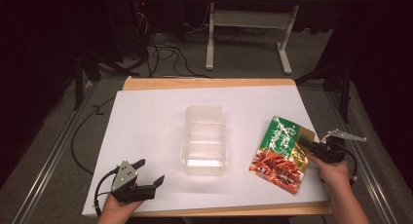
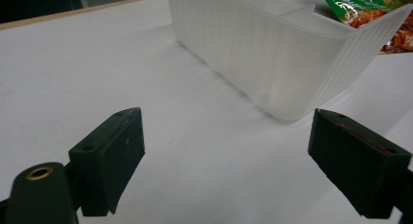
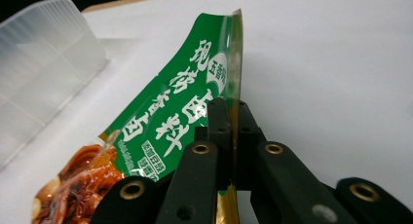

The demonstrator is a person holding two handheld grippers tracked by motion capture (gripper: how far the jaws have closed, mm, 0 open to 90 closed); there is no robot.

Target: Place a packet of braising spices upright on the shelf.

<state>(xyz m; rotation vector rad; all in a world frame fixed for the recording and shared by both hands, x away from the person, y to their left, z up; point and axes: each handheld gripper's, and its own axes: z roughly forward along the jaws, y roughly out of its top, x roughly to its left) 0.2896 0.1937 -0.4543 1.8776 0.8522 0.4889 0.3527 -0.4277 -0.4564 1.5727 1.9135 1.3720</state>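
Observation:
A green and red food packet lies right of centre on the white table cover, printed with cooked meat. My right gripper is shut on the packet's right edge; in the right gripper view the black jaws pinch that thin edge and the packet stands tilted up. A clear ribbed plastic container sits open-topped in the middle of the table. My left gripper rests open near the front left, apart from the container, with nothing between its fingertips.
The white cover overlies a wooden tabletop. Beyond the far edge are a white table frame and cables on the floor. Metal rails run along both sides of the table.

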